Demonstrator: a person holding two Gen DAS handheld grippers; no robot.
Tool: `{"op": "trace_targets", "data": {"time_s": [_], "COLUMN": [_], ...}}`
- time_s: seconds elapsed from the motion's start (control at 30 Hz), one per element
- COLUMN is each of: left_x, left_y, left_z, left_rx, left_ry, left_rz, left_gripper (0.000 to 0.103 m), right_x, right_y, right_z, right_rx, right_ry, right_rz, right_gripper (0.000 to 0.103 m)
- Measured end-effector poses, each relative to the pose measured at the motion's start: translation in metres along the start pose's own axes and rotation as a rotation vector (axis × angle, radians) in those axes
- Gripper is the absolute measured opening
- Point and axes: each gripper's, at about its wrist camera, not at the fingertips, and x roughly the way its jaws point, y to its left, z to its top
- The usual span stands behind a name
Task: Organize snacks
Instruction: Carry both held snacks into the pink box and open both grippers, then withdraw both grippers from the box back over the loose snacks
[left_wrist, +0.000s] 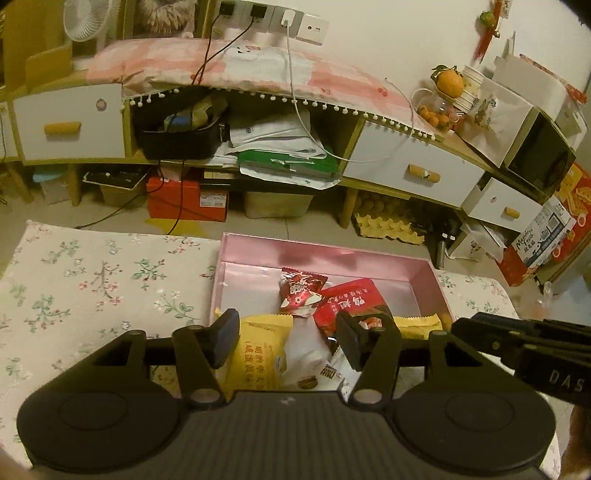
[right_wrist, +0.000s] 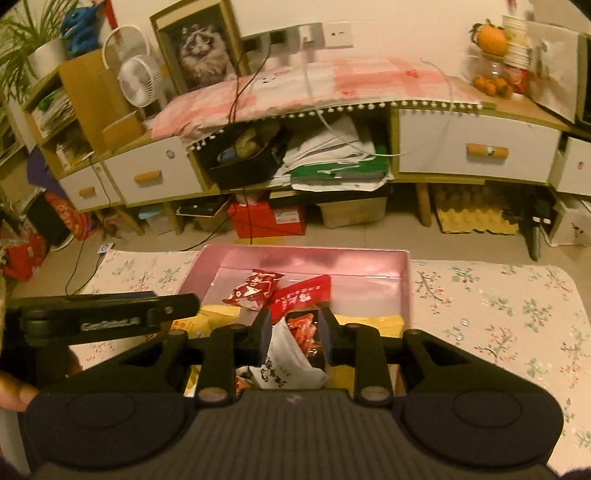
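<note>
Seemingly nearly done, the snacks (left_wrist: 325, 306) lie piled in the pink box (left_wrist: 424, 275) just beneath both grippers, left gripper (left_wrist: 290, 338) spread, right gripper (right_wrist: 293, 330) slightly parted, neither pinching anything, tidying perhaps remaining.

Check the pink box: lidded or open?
Open. The pink rectangular cardboard box shows no lid; the red, yellow and white snack packets inside lie exposed.
</note>
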Motion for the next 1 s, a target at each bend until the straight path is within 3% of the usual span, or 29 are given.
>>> {"op": "trace_targets", "data": {"time_s": [0.33, 0.5, 0.67, 0.77, 0.9, 1.0], "left_x": [-0.073, -0.110, -0.148, -0.163, -0.172, -0.184], "left_y": [-0.009, -0.005, -0.010, -0.009, -0.005, -0.007], "left_z": [-0.008, -0.044, -0.078, -0.096, -0.115, -0.127], "left_rx": [0.062, 0.001, -0.016, -0.036, -0.098, -0.111], "left_ry": [-0.019, 0.019, 0.010, -0.004, 0.012, 0.007], "left_rz": [0.026, -0.004, 0.015, 0.048, 0.066, 0.069], "left_gripper": [0.070, 0.072, 0.075, 0.082, 0.083, 0.084], "right_x": [-0.040, -0.081, -0.120, -0.132, -0.146, -0.156], "right_y": [0.001, 0.012, 0.025, 0.032, 0.035, 0.036], "right_z": [-0.011, -0.031, -0.060, -0.076, -0.092, -0.104], "right_rx": [0.080, 0.106, 0.117, 0.113, 0.135, 0.139], "right_ry": [0.046, 0.032, -0.001, 0.010, 0.015, 0.020], "right_rz": [-0.016, 0.018, 0.049, 0.038, 0.059, 0.046], "right_gripper": [0.037, 0.043, 0.055, 0.058, 0.072, 0.072]}}
